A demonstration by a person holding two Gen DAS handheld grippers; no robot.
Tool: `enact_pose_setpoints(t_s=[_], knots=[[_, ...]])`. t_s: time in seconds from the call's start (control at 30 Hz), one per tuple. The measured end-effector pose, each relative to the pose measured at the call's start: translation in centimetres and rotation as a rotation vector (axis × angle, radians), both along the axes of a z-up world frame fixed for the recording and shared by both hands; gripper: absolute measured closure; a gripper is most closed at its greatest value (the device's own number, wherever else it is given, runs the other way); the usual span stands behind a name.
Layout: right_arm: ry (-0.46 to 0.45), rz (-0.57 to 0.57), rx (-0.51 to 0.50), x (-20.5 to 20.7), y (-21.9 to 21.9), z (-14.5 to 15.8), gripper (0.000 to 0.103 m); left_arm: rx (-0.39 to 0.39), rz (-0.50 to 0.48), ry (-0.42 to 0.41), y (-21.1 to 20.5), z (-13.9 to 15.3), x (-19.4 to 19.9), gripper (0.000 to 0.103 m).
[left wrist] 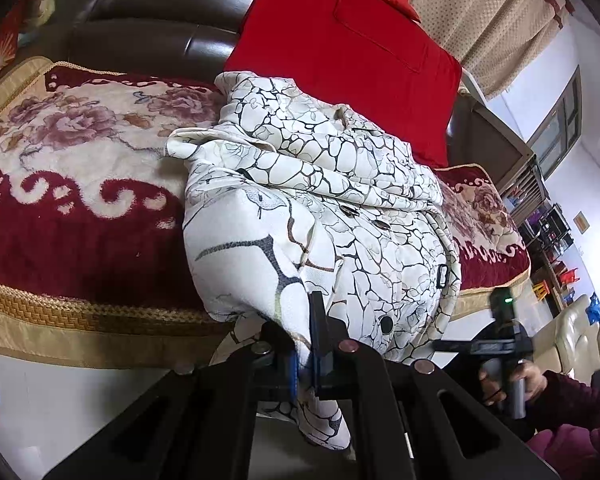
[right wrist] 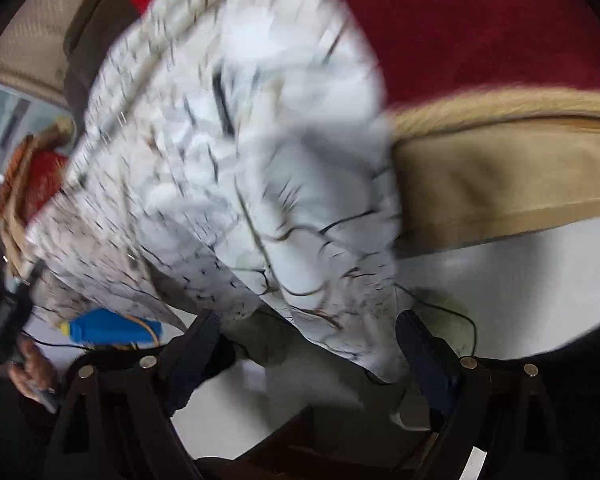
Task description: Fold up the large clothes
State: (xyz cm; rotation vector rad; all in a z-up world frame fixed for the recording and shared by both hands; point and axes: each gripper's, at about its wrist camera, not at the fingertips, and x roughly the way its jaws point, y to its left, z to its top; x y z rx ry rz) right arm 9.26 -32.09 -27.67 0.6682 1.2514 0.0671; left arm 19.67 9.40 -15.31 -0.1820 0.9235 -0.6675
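Observation:
A large white coat [left wrist: 340, 184] with a black crackle print and dark buttons lies over the sofa seat and hangs off its front edge. My left gripper [left wrist: 306, 340] is shut on the coat's hanging lower hem. My right gripper [right wrist: 308, 340] is open, its fingers wide apart around the coat's hanging hem [right wrist: 260, 184], which looks blurred. The right gripper also shows at the right of the left wrist view [left wrist: 496, 344], held in a hand just off the coat's right edge.
The sofa has a red and cream floral cover [left wrist: 60, 152] with a gold fringe, a dark leather back [left wrist: 148, 20] and a red cushion [left wrist: 340, 52]. A blue object [right wrist: 112, 328] lies on the pale floor [right wrist: 520, 272]. Shelves and another sofa stand at the far right.

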Motion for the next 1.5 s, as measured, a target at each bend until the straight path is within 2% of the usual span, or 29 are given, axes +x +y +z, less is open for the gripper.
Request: enact_pose_setpoints(t_s=[0.07, 0.1, 0.13, 0.17, 0.2, 0.3, 0.4, 0.47, 0.57, 0.77, 0.9, 1.07, 1.17, 1.3, 1.4, 1.47, 1.5], knots=[[0.008, 0.027, -0.062, 1.3, 1.5, -1.2, 0.012, 0.000, 0.000, 0.004, 0.0, 0.0, 0.0, 0.098], [0.008, 0.041, -0.094, 1.7, 2.1, -1.6, 0.018, 0.001, 0.001, 0.005, 0.1, 0.0, 0.0, 0.098], [0.015, 0.059, -0.120, 2.1, 2.6, -2.0, 0.055, 0.002, 0.002, 0.005, 0.1, 0.0, 0.0, 0.098], [0.031, 0.079, -0.134, 2.2, 3.0, -2.3, 0.079, 0.003, 0.004, 0.006, 0.2, 0.1, 0.0, 0.098], [0.039, 0.086, -0.126, 2.3, 3.2, -2.3, 0.099, 0.004, 0.006, 0.005, 0.3, 0.1, -0.1, 0.098], [-0.033, 0.064, 0.019, 1.3, 2.6, 0.0, 0.099, 0.016, 0.008, -0.004, 0.3, 0.5, -0.3, 0.098], [-0.168, 0.094, 0.109, 0.2, 2.7, 4.5, 0.099, 0.060, 0.005, -0.022, -0.2, 1.2, -0.5, 0.098], [-0.269, 0.118, 0.146, 0.0, 2.8, 7.9, 0.099, 0.094, -0.002, -0.047, -0.8, 2.0, -0.8, 0.098], [-0.369, 0.090, 0.204, 0.6, 1.6, 11.5, 0.099, 0.117, -0.010, -0.088, -1.7, 3.3, -1.2, 0.098], [-0.489, 0.046, 0.210, 3.1, 0.9, 15.6, 0.099, 0.124, -0.004, -0.137, -2.3, 5.5, -1.0, 0.098], [-0.516, 0.021, 0.201, 5.1, 0.7, 16.8, 0.099, 0.136, 0.000, -0.149, -2.7, 6.5, -0.2, 0.098], [-0.558, -0.031, 0.200, 7.9, -1.9, 18.0, 0.100, 0.146, -0.002, -0.165, -3.4, 7.9, 1.9, 0.098], [-0.590, -0.093, 0.208, 9.9, -4.2, 19.1, 0.100, 0.121, 0.004, -0.163, -3.7, 9.4, 5.0, 0.098], [-0.645, -0.273, 0.218, 13.5, -9.2, 19.9, 0.100, 0.062, 0.069, -0.146, -4.0, 11.1, 11.4, 0.098], [-0.611, -0.445, 0.275, 16.8, -13.8, 17.7, 0.100, 0.035, 0.149, -0.141, -4.3, 11.3, 16.6, 0.098], [-0.484, -0.517, 0.324, 19.6, -15.8, 14.2, 0.100, 0.011, 0.213, -0.075, -4.7, 9.8, 20.6, 0.097], [-0.446, -0.555, 0.360, 20.2, -16.3, 12.7, 0.095, -0.008, 0.249, -0.024, -4.9, 8.3, 22.5, 0.097]])
